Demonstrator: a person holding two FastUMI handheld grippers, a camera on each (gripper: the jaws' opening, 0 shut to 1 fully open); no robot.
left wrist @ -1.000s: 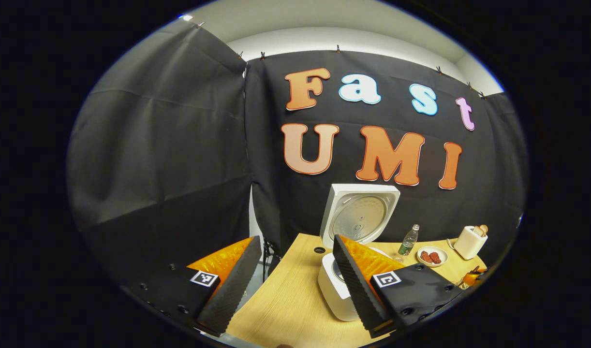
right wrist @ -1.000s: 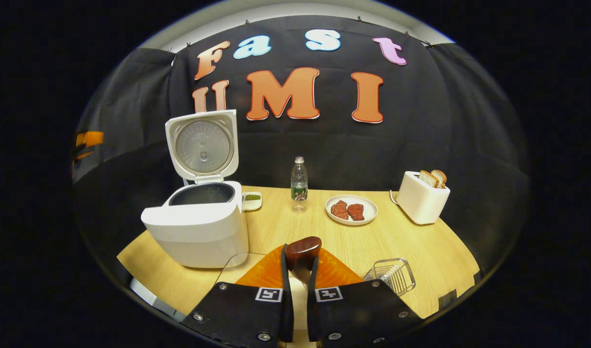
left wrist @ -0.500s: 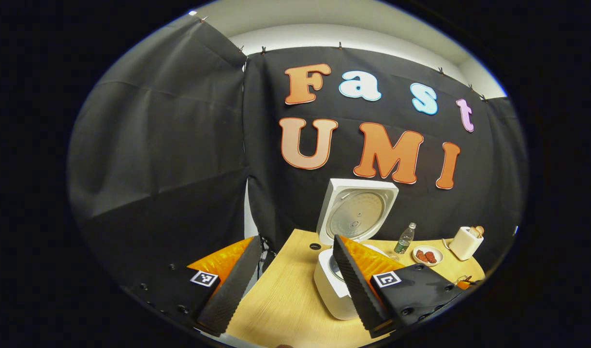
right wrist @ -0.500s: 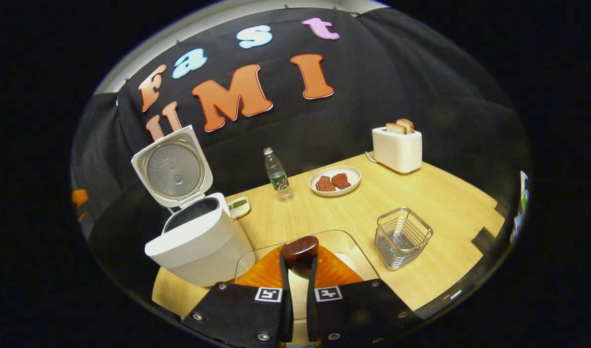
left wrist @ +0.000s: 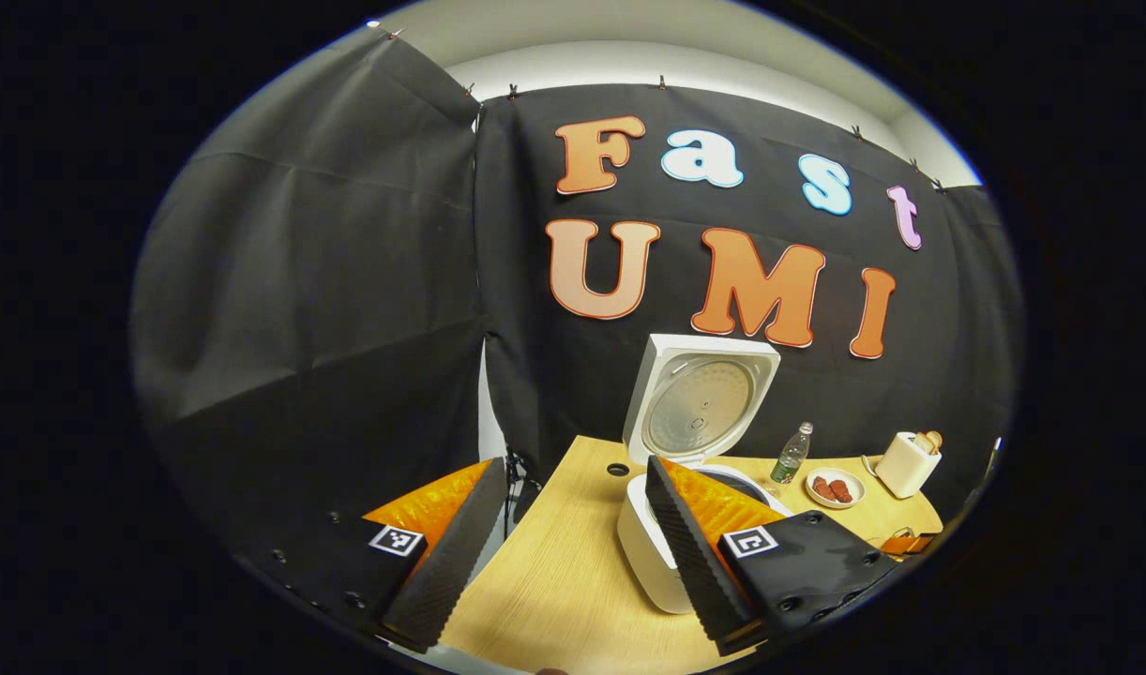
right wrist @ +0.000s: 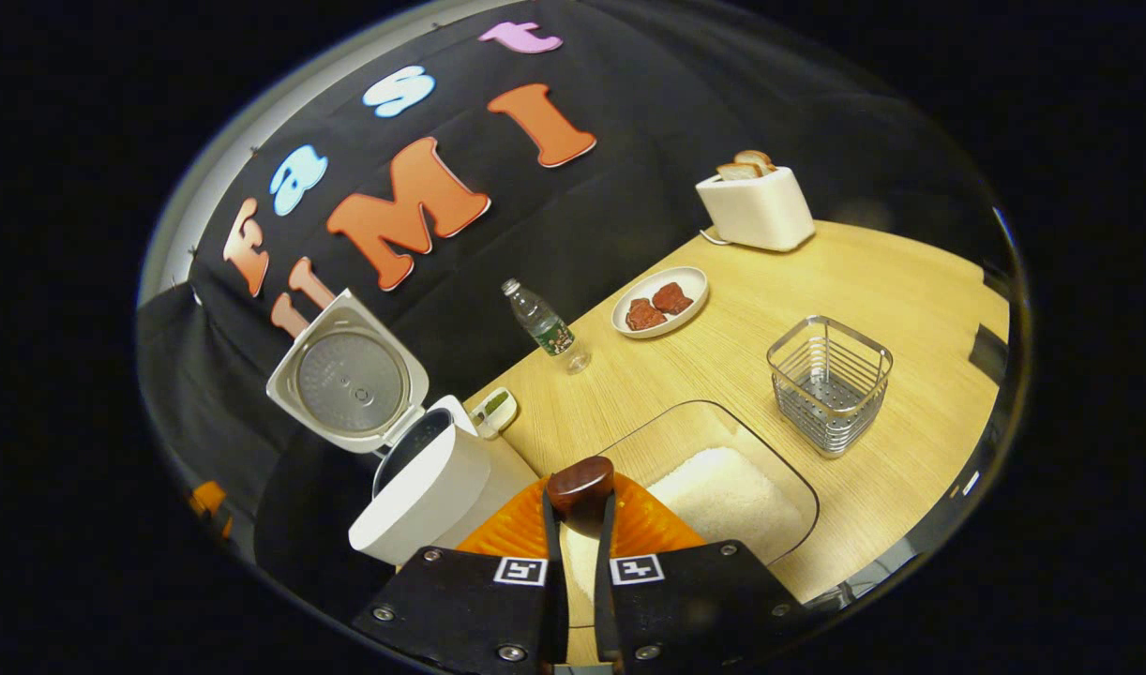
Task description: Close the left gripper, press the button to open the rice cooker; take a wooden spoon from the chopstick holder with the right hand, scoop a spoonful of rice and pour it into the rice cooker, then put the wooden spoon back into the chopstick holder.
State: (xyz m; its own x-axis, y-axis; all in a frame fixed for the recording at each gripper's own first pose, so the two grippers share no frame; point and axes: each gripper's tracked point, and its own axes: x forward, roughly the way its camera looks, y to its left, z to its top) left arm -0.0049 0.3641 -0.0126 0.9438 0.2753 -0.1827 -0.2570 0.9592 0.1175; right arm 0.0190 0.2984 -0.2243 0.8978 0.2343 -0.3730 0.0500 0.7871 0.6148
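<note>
The white rice cooker [left wrist: 643, 553] stands with its lid [left wrist: 700, 408] raised upright. My left gripper [left wrist: 573, 469] is open with nothing between its fingers, near the table's left end, short of the cooker. In the right gripper view the cooker [right wrist: 423, 487] is at lower left with its pot uncovered. My right gripper [right wrist: 578, 511] is shut on the dark wooden spoon [right wrist: 580, 483], whose rounded end sticks up between the fingertips; the rest of the spoon is hidden. Just beyond it lies a glass dish [right wrist: 789, 469] holding white rice [right wrist: 718, 492]. The wire chopstick holder [right wrist: 828, 384] stands to the right.
On the wooden table [right wrist: 864, 272] stand a water bottle [right wrist: 545, 326], a plate with two brown pieces [right wrist: 660, 302], a white toaster with bread [right wrist: 756, 206] and a small dish [right wrist: 491, 411] beside the cooker. The table's left edge [left wrist: 526, 525] drops off by the left gripper.
My right gripper has rolled and tipped down with the spoon, bringing the rice dish into view under it. The left gripper has barely shifted and stays open.
</note>
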